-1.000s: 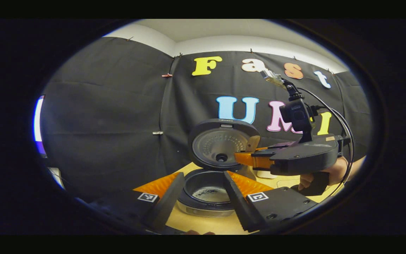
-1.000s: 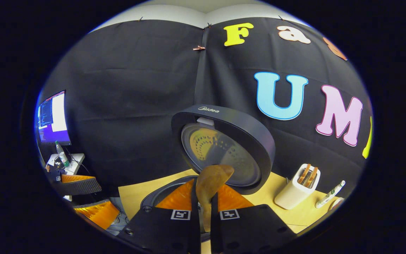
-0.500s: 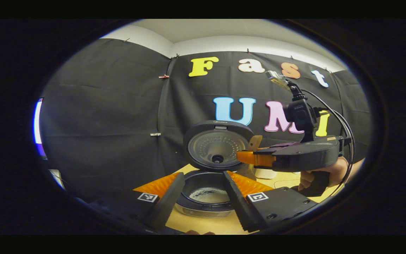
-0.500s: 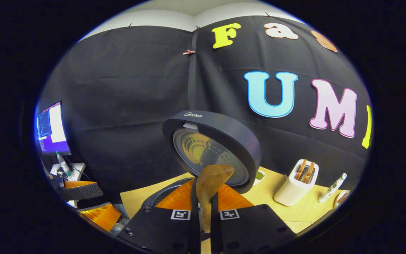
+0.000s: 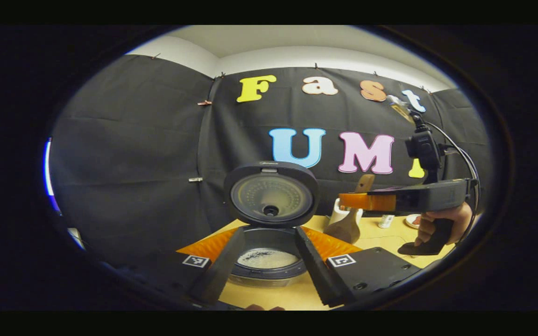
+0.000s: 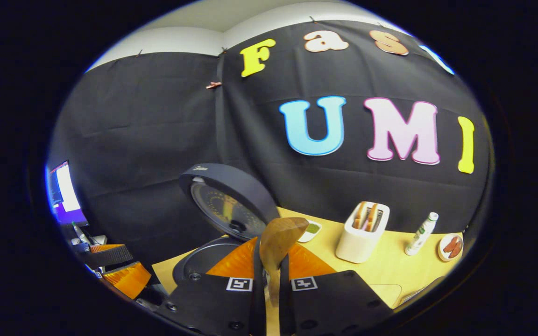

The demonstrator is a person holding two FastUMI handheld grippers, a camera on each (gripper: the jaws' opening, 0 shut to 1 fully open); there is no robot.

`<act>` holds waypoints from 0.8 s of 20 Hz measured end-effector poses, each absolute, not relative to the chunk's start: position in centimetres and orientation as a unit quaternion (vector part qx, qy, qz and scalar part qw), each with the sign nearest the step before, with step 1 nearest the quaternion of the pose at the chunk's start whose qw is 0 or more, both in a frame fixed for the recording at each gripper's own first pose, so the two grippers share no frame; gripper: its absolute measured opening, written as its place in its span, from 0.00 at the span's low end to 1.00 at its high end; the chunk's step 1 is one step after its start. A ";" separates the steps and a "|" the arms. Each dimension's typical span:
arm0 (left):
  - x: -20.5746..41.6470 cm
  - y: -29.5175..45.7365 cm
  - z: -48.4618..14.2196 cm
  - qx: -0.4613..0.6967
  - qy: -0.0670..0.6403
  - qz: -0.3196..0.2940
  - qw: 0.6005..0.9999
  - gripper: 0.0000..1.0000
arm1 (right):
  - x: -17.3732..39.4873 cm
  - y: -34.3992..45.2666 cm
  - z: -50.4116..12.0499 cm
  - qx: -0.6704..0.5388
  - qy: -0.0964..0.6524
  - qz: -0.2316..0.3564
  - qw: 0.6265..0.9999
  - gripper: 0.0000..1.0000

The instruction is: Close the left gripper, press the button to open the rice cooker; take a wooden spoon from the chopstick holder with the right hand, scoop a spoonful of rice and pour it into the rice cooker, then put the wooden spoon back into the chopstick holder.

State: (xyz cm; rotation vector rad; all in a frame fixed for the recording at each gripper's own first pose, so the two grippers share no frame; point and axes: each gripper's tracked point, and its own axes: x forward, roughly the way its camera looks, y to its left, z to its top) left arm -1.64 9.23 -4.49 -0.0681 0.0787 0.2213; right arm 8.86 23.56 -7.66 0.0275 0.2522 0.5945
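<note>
The dark rice cooker stands open, its round lid upright and white rice lying in the pot. My left gripper is open, its fingers spread to either side of the pot. To the right, a hand holds my right gripper level above the table, shut on the wooden spoon, which crosses its fingers. In the right gripper view the spoon sticks up from the right gripper. The white chopstick holder, with wooden utensils in it, stands right of the open lid. The left gripper sits low at the left.
On the yellow table stand a small bottle, a dish with red pieces at the far right and a little dish of something green beside the lid. A lit monitor stands off to the left.
My right gripper has carried the spoon to the right, away from the cooker lid, and the holder side of the table has come into its view. The left gripper has stayed open over the pot.
</note>
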 end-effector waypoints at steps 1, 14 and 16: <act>-1.6 8.5 -4.3 -0.037 0.039 0.103 0.993 0.77 | 9.1 21.8 -7.5 0.020 0.123 0.279 0.952 0.15; 0.4 0.7 -3.3 -0.002 0.035 0.044 0.998 0.77 | 10.2 2.8 -7.4 0.048 0.117 0.133 0.983 0.15; 0.9 -0.1 -3.2 -0.002 0.035 0.038 0.999 0.77 | 10.5 -0.2 -7.6 0.051 0.117 0.110 0.986 0.15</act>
